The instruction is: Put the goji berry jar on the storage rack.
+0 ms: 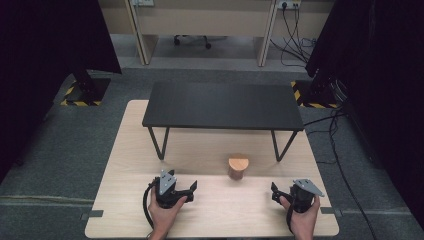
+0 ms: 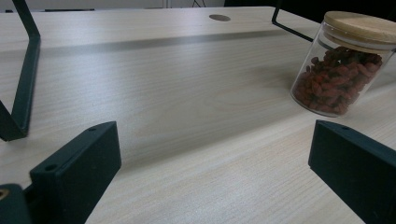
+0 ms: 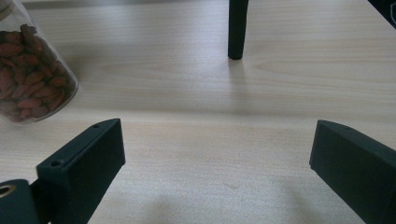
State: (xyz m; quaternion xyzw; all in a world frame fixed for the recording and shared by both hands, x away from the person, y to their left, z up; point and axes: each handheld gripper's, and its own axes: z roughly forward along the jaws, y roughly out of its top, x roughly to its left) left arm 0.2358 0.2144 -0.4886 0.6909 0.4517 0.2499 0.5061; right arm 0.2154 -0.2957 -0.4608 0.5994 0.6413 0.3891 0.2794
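A small glass jar with a wooden lid, filled with red-brown dried fruit, stands on the light wooden table between my two hands. My left gripper rests low at the front left, its jaws wide apart with nothing between them. In the left gripper view the jar stands ahead to the right, beyond the jaws. My right gripper sits at the front right, open and empty as well. The right gripper view has the jar at the upper left edge, apart from the jaws.
A low black shelf on thin metal legs stands on the table behind the jar; one leg is ahead of my right gripper and another left of my left one. Dark curtains and cables flank the table on the floor.
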